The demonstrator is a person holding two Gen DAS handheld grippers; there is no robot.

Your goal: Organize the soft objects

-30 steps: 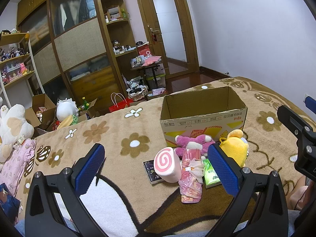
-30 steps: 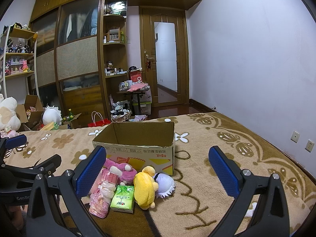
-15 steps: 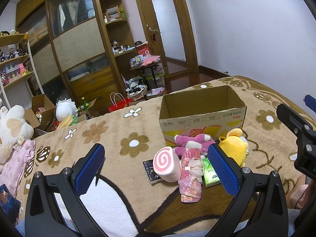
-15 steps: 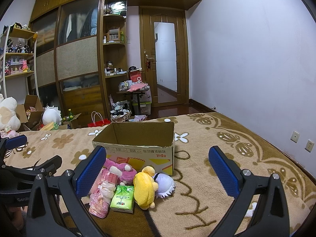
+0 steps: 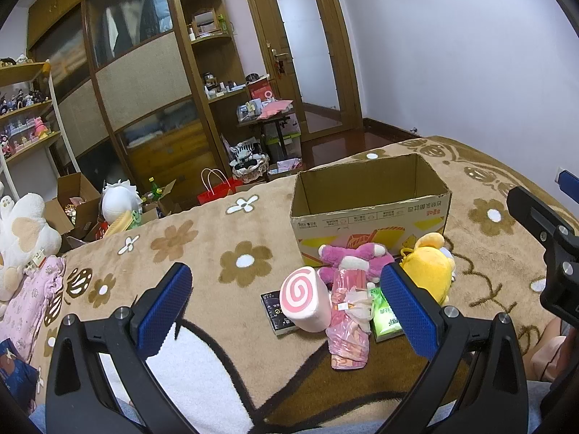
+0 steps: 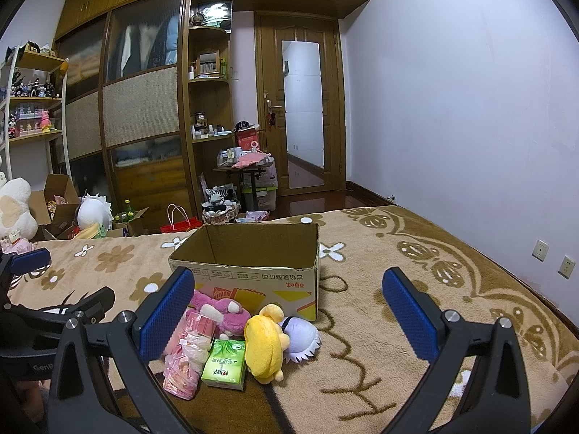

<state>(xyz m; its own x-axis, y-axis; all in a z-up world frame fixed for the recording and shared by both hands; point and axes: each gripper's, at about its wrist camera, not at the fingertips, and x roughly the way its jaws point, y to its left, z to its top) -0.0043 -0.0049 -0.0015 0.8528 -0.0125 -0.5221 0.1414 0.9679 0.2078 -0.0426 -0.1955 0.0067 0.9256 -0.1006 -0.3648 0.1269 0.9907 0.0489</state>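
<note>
No item is held; the sorting is judged to be at its start. The left gripper [image 5: 286,305] and right gripper [image 6: 287,313] are both seen with fingers spread wide and empty, above the blanket [image 6: 380,361]. An empty cardboard box [image 6: 253,275] is set mid-blanket, well away from its edges. The soft toys [image 6: 266,343], a swirl cushion [image 5: 305,298] and packets are clustered against its near wall. A first pick is called for next. Box print is inverted and not legible.
</note>
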